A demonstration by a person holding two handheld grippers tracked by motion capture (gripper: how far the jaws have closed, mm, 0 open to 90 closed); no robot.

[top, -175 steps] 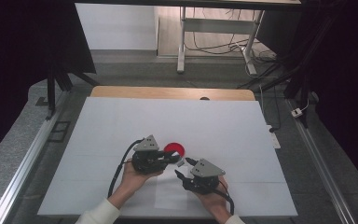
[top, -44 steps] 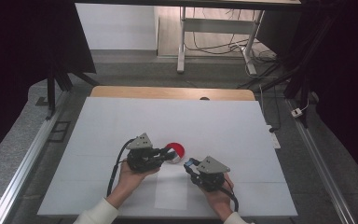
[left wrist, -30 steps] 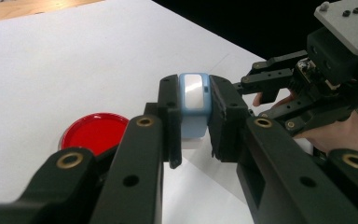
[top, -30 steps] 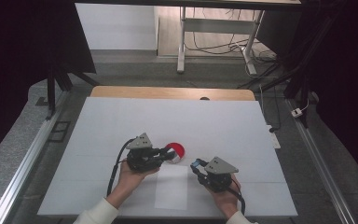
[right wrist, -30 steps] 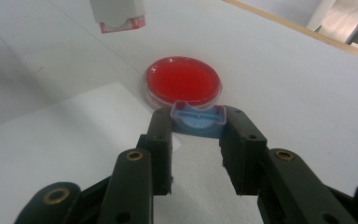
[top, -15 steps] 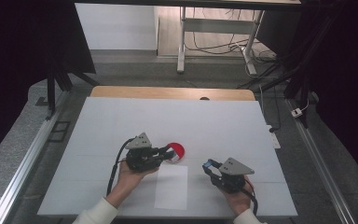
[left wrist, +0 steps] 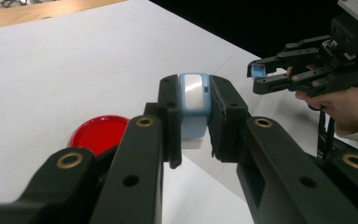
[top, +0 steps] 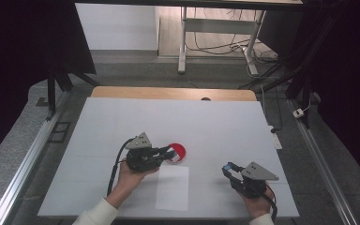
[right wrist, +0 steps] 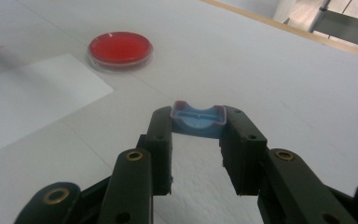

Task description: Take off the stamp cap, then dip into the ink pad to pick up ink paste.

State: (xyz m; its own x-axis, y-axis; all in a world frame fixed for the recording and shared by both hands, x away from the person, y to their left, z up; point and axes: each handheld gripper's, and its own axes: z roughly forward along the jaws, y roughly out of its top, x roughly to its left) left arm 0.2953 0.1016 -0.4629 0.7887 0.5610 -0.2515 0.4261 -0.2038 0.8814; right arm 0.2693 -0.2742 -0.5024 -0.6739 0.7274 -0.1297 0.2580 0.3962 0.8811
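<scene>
My left gripper [top: 170,154] is shut on a light blue stamp-like body with a white base [left wrist: 194,101], held just above the near edge of a round red dish [top: 176,152] on the white table. The dish [left wrist: 99,132] lies left of the jaws in the left gripper view. My right gripper [top: 228,168] hovers at the front right, shut on a small blue cap with a red rim [right wrist: 198,119]. That cap [left wrist: 259,71] also appears far right in the left gripper view. A white paper sheet [top: 172,187] lies flat between the two hands.
The white table top [top: 215,122] ends in a wooden strip [top: 173,93] at the far side. Metal rails run along both sides. Beyond the table stand a desk frame and cables on the floor.
My right gripper has drawn away from the left gripper toward the front right, carrying the blue cap. The left gripper has stayed by the red dish with the blue body.
</scene>
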